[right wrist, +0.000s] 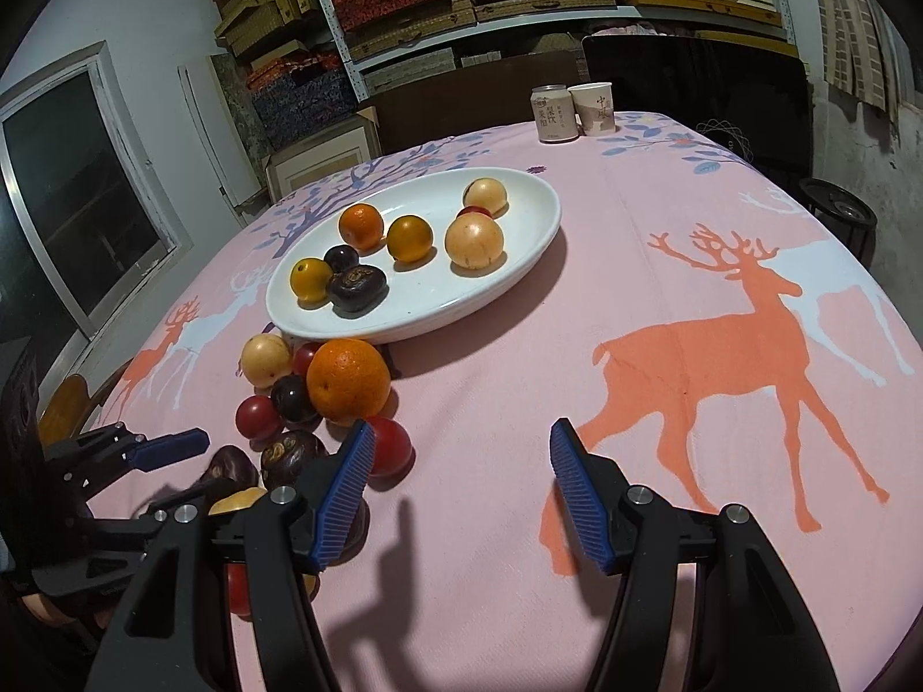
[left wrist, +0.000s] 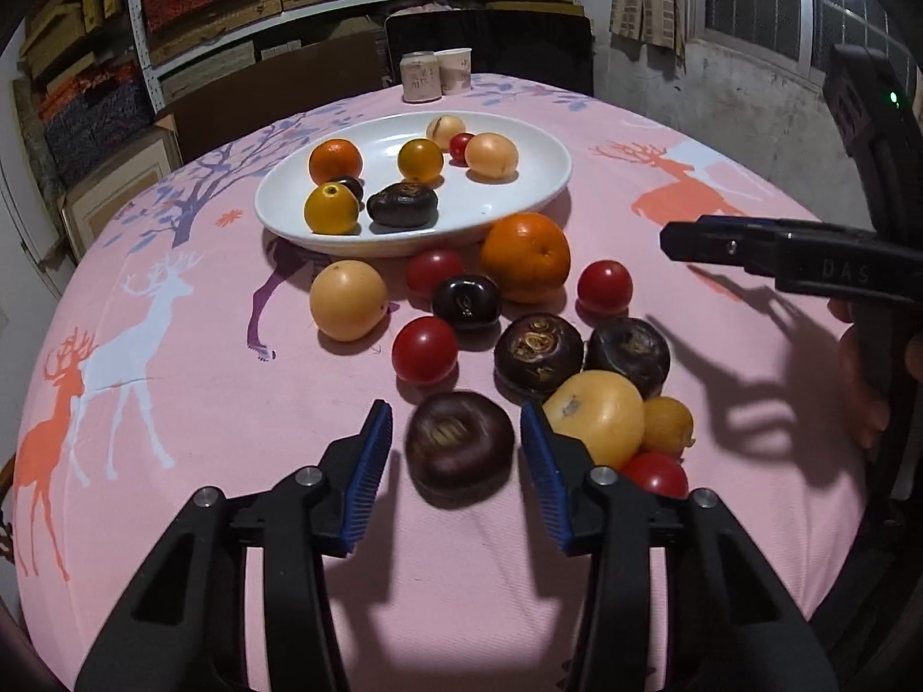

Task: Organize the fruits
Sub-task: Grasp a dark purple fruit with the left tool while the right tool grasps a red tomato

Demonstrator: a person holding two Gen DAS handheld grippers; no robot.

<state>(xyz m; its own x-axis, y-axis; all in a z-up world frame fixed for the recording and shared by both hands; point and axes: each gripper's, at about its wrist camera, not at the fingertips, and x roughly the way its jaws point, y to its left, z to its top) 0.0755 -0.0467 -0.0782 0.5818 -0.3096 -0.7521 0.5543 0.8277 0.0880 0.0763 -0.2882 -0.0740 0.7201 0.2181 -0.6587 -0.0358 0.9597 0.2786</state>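
Fruits (left wrist: 525, 256) are spread over the pink tablecloth (left wrist: 202, 403) and the white plate (left wrist: 519, 196).
A dark water chestnut (left wrist: 458, 447) is flanked by the left gripper (left wrist: 456, 438), jaws apart, pads not pressing; nothing is held by the half-open right gripper (right wrist: 458, 458).

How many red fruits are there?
5 red fruits: one on the plate; three loose on the cloth; one by the left gripper. Others may be hidden.
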